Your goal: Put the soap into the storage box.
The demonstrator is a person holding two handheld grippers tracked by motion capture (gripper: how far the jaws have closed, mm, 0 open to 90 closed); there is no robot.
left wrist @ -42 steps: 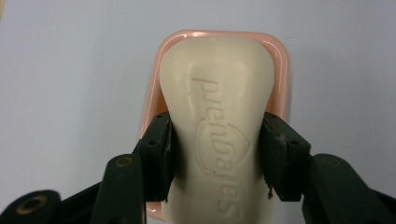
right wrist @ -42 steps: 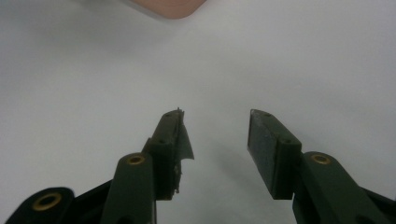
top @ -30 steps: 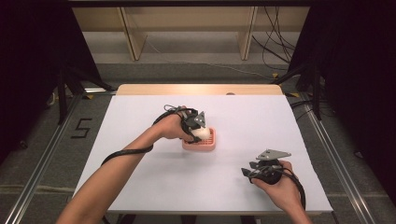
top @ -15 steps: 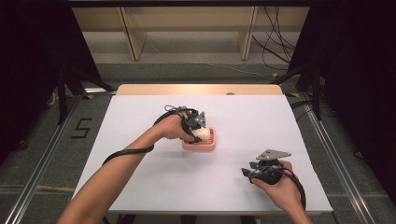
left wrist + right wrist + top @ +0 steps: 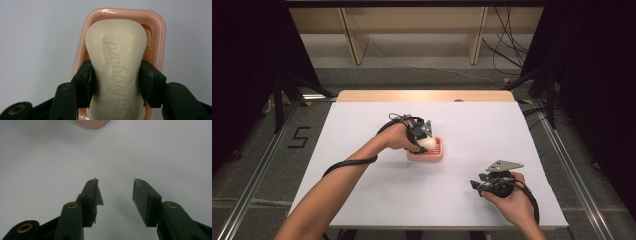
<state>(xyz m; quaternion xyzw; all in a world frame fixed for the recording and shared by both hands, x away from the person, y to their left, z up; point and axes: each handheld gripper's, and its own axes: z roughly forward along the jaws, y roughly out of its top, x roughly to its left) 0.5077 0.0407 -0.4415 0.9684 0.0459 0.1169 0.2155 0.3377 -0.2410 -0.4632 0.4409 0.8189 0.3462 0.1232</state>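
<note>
While the left gripper (image 5: 115, 82) keeps both pads clamped on the flanks of the cream soap bar (image 5: 116, 57), the bar sits lengthwise over the pink soap dish (image 5: 428, 153), apparently resting in it, though contact underneath is hidden. Placement looks nearly done; release and withdrawal remain. The right gripper (image 5: 115, 192) stands open and empty above the bare white table (image 5: 362, 200), well apart from the dish. Against the earlier frames, nothing has visibly shifted: both hands and the dish hold position.
</note>
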